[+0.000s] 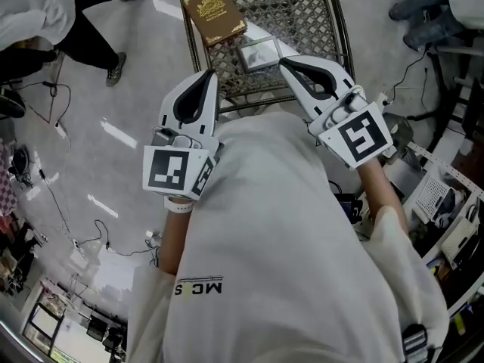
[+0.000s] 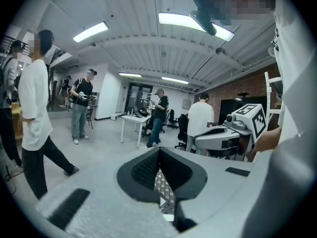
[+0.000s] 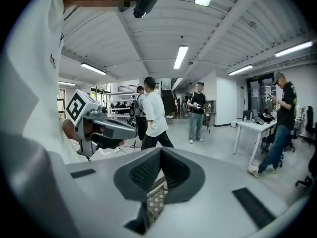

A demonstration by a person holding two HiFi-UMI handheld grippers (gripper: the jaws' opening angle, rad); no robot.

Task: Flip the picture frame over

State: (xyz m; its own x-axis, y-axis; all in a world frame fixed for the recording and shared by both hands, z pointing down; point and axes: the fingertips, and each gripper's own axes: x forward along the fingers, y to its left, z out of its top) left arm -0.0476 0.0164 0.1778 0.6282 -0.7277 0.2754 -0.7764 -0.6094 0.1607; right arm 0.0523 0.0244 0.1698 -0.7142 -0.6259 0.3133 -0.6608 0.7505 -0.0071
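Note:
A small silver-edged picture frame (image 1: 259, 54) lies flat on the wire-mesh table (image 1: 318, 6), near its front edge. A brown flat case with a gold crest (image 1: 214, 15) lies behind it to the left. My left gripper (image 1: 209, 76) hangs over the table's front-left edge, jaws shut and empty. My right gripper (image 1: 285, 62) has its tips just right of the frame, also shut with nothing held. In the left gripper view the left gripper (image 2: 159, 151) points out level into the room, with the right gripper (image 2: 225, 135) beside it. In the right gripper view the right gripper's (image 3: 161, 152) jaws likewise meet.
Cables (image 1: 57, 112) trail over the floor on the left. A person's legs (image 1: 94, 44) stand at the upper left. Shelving with clutter (image 1: 446, 203) lines the right side. Several people (image 2: 81, 105) and a white desk (image 3: 257, 128) stand farther off in the room.

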